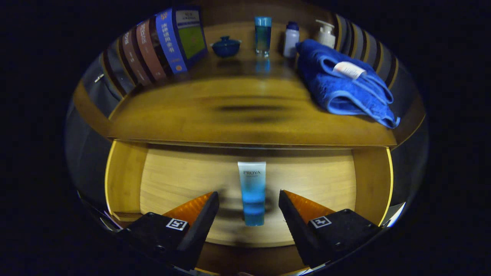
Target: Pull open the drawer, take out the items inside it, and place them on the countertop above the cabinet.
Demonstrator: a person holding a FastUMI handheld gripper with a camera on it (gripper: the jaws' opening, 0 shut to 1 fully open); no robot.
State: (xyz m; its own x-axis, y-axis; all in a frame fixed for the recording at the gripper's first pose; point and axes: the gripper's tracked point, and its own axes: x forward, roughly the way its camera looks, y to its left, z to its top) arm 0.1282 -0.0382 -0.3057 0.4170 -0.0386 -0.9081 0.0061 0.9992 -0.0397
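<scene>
Your tool [249,207] hangs released, fingers spread either side of the blue-and-white plastic cosmetic tube [252,193] lying flat in the open wooden drawer [172,176], lined up to grasp it for the wooden counter [230,122] above.

A home setting, like a bedroom or bathroom vanity mocked up in a booth. A wooden cabinet with an open drawer [245,184] carries a table [238,119] top. Along its far edge stand books [168,42], a lidded bowl [226,46], a glass [262,35], a bottle [290,39] and a pump dispenser [326,33]; a folded towel [345,84] lies at its right edge. A cosmetic tube [252,191] lies in the drawer.
</scene>
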